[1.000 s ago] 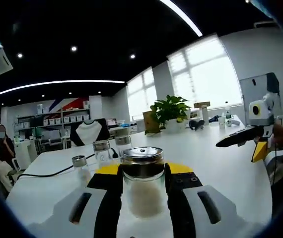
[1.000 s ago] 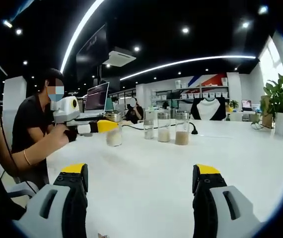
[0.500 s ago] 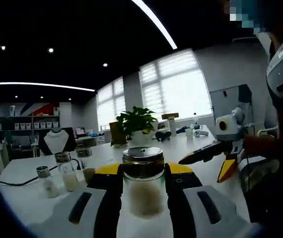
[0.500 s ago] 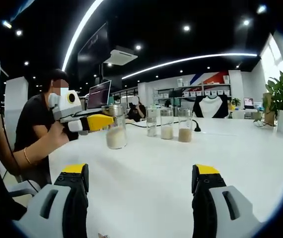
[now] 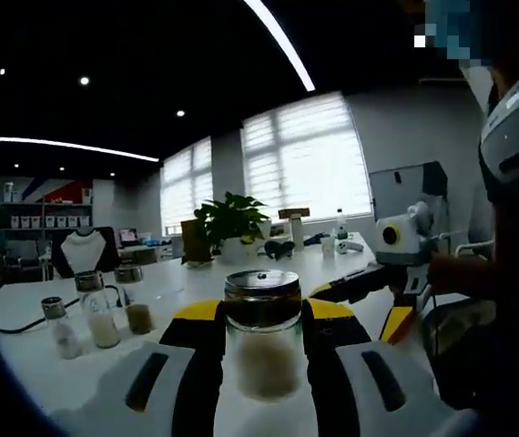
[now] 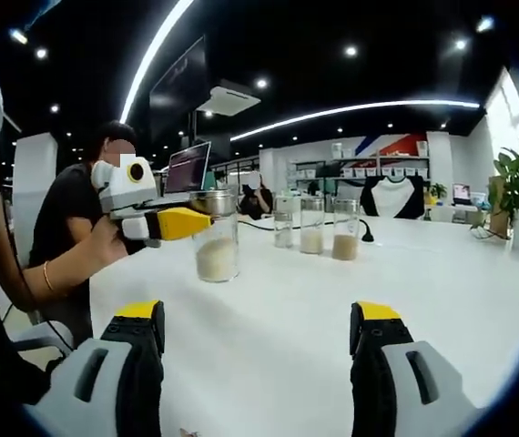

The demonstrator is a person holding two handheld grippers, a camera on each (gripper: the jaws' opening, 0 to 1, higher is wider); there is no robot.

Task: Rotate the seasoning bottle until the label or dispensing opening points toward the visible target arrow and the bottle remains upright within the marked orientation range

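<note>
On the white tabletop (image 5: 50, 364), out at nine o'clock in the left gripper view, three small jars (image 5: 103, 314) stood in a row beside a black cable (image 5: 14, 326). Dead centre, at six o'clock, the left tongs (image 5: 261, 350) were clamped on the seasoning bottle (image 5: 261, 332), upright, metal lid up, pale grains in its lower half, jaws pressed to both sides of the glass. At twelve o'clock behind it sat a potted plant (image 5: 228, 223) by bright windows. Over at three o'clock the right tongs (image 5: 355, 284) came into the frame, held in a person's hand (image 5: 446, 273).

In the right gripper view, at nine o'clock, a hand (image 6: 105, 241) held the left tongs (image 6: 207, 223) gripping the bottle (image 6: 216, 237), its base just at the tabletop (image 6: 269, 328); I couldn't tell whether it touched. At twelve o'clock stood the three jars (image 6: 312, 226). At six o'clock the right tongs (image 6: 258, 350) stood wide apart, holding nothing.
</note>
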